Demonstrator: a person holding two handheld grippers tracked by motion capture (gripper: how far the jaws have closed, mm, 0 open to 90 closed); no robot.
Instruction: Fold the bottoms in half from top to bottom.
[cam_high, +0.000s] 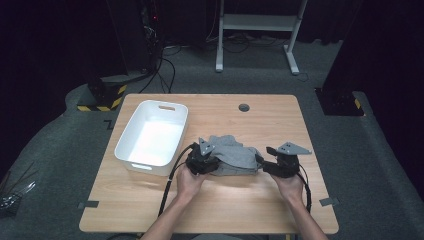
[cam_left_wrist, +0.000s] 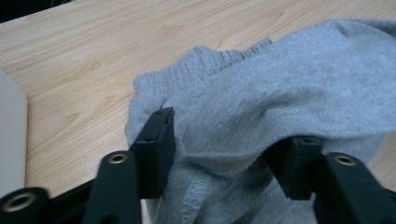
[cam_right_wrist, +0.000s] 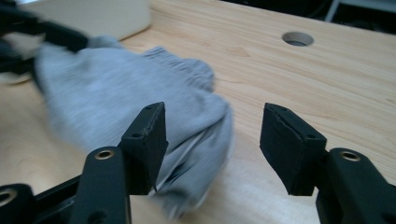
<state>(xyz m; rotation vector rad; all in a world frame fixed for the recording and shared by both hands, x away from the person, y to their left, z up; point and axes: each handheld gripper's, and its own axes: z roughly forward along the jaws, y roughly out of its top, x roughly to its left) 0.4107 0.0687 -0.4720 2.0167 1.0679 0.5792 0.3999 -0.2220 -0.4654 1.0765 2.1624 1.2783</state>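
A crumpled grey garment (cam_high: 235, 154) lies at the middle of the wooden table (cam_high: 225, 205), between my two grippers. My left gripper (cam_high: 211, 161) is at its left end. In the left gripper view the grey garment (cam_left_wrist: 280, 93) is bunched between the jaws of my left gripper (cam_left_wrist: 229, 140), whose pads press on its hem. My right gripper (cam_high: 263, 164) is at the garment's right end. In the right gripper view my right gripper (cam_right_wrist: 215, 126) stands open; the grey garment (cam_right_wrist: 116, 93) hangs beside one jaw, and bare wood shows in the gap.
A white plastic bin (cam_high: 125, 145) stands empty on the table's left side, close to the left hand. A round cable hole (cam_high: 244, 107) sits near the far edge. Bare wood lies in front of and behind the garment. Dark floor and desk legs are beyond the table.
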